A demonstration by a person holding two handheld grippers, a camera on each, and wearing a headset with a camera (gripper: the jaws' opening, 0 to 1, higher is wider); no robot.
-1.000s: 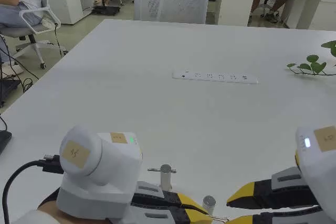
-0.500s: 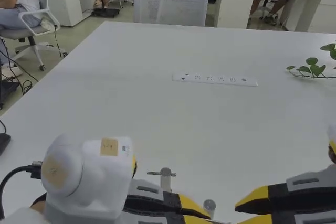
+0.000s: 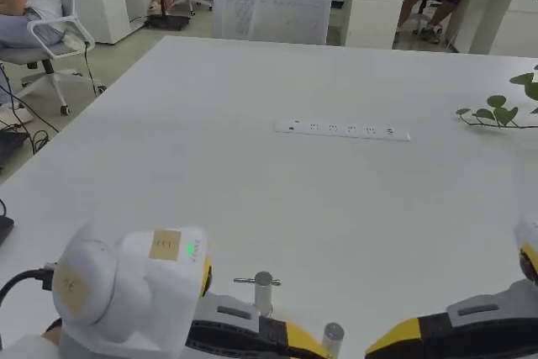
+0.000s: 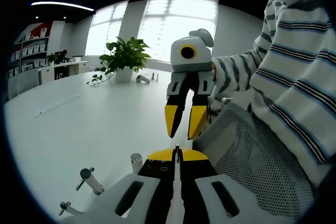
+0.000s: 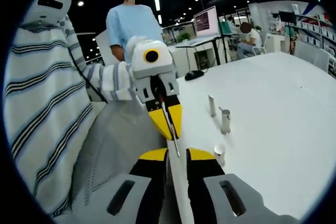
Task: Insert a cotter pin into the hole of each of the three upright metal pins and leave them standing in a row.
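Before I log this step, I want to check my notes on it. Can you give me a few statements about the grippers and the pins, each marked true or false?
1. The left gripper is shut on a cotter pin. True.
2. The right gripper is clamped on one of the uprights. False: its jaws stand apart, clear of the metal pins.
3. The three metal pins lie flat. False: all three stand upright on the table.
4. A power strip lies on the table beyond the metal pins. True.
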